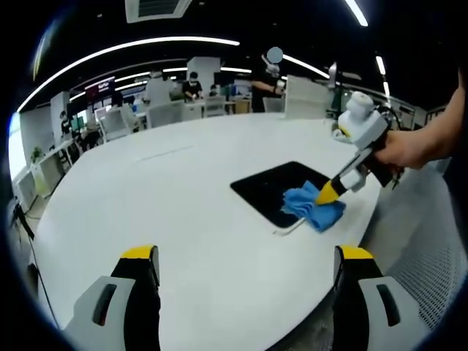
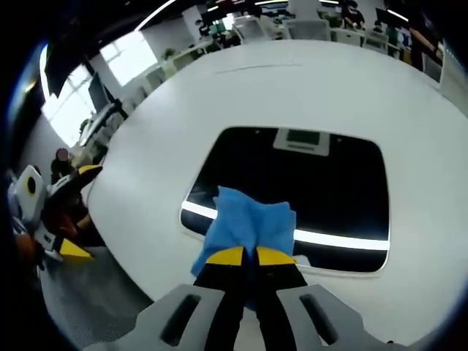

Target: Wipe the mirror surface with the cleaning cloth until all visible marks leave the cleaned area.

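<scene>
A dark rectangular mirror (image 1: 267, 186) lies flat on the white round table (image 1: 168, 190), near its right edge. A blue cleaning cloth (image 1: 316, 208) rests on the mirror's corner, and my right gripper (image 1: 333, 191), held by a hand (image 1: 409, 146), is shut on it. In the right gripper view the yellow-tipped right gripper (image 2: 250, 256) pinches the crumpled cloth (image 2: 248, 223) over the mirror's (image 2: 314, 183) near rim. My left gripper (image 1: 247, 256) hovers open above bare table with nothing between its fingers, well short of the mirror. It also appears as the left gripper (image 2: 73, 212) off the table's edge.
The table edge (image 2: 139, 285) drops to grey floor close to the mirror. Desks, chairs and several people (image 1: 191, 86) stand in the office behind the table. A bright ceiling-light reflection (image 2: 336, 238) runs across the mirror.
</scene>
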`<state>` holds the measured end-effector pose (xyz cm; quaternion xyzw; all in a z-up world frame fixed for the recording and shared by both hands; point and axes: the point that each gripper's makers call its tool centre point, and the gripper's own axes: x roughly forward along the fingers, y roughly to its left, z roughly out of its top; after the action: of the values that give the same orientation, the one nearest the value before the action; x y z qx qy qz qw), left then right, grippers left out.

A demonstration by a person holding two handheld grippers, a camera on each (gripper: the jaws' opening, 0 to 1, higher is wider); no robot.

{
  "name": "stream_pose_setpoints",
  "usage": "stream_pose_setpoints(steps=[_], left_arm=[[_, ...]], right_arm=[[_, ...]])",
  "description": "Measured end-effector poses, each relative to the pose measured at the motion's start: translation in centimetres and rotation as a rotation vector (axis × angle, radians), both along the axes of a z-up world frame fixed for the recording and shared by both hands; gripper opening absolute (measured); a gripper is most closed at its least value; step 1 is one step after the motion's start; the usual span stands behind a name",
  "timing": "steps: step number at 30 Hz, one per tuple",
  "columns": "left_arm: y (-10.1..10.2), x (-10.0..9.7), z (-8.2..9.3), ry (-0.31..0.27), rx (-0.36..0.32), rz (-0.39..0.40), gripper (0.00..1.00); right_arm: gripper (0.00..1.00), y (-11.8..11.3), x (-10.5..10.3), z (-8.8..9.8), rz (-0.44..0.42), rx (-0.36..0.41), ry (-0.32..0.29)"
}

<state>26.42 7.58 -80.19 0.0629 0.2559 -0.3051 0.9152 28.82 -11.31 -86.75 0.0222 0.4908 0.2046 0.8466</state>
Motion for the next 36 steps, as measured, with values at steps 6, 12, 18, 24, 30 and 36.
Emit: stream_pose_setpoints(steps=[6,12,18,24,30,36], left_arm=[[0.0,0.0,0.0,0.003,-0.002,0.0,0.99],[-0.1,-0.1,-0.1,0.005,0.0,-0.003,0.99],[-0.1,-0.1,-0.1,0.007,0.0,-0.004,0.99],[-0.1,-0.1,-0.2,0.01,0.003,-0.008,0.99],[-0.2,-0.2,-0.3,0.013,0.008,-0.01,0.99],[-0.3,-0.2,-0.3,0.017,0.013,-0.016,0.99]], right_arm=[[0.0,-0.5,0.1,-0.1,-0.007,0.005,0.004],[0.0,-0.9,0.1,0.0,-0.002,-0.003,0.0],[0.0,-1.9,0.1,0.0,-0.005,-0.006,0.0],[0.0,-2.2,0.0,0.0,-0.004,-0.01,-0.005],[0.0,-2.1,0.0,-0.1,0.014,-0.02,-0.008],[0.0,-2.1,0.7,-0.1,0.022,-0.028,-0.002]])
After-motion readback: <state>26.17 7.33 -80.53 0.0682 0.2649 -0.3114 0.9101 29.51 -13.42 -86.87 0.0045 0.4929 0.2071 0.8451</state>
